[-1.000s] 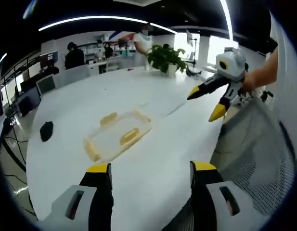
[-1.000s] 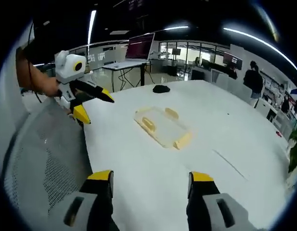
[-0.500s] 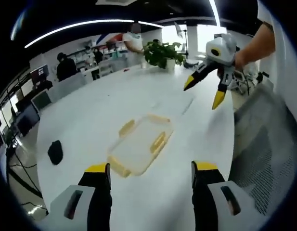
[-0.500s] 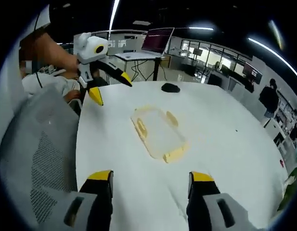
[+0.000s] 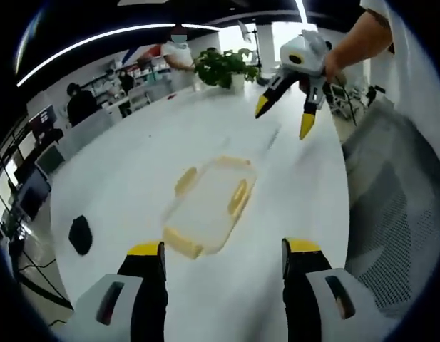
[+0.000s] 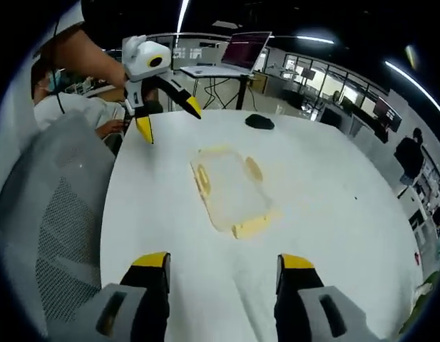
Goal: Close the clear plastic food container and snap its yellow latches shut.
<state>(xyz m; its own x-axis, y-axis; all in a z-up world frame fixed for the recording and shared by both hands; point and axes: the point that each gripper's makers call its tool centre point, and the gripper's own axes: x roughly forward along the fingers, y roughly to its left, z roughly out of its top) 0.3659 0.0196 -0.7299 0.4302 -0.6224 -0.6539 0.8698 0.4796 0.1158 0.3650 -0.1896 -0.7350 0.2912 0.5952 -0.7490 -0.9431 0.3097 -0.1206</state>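
Clear rectangular plastic food container [image 5: 207, 204] with yellow latches [image 5: 238, 199]: flat on white table [image 5: 127, 171], frame centre, lid apparently on. Left gripper [image 5: 223, 251], lower frame: jaws wide, holding nothing. Right gripper [image 6: 222, 258], lower frame: likewise wide. Small black object [image 5: 80, 234], left edge

The food container [image 5: 209, 203] ahead of the left gripper [image 5: 223, 258] is clear, smooth plastic with opaque yellow plastic latches [image 5: 238, 199]. It lies on a white bench [image 5: 134, 171] with a smooth, faintly glossy top. Both grippers have black jaws with matt yellow tips. Beside the right gripper [image 6: 222, 267], a chair back [image 6: 59, 235] is grey woven mesh.
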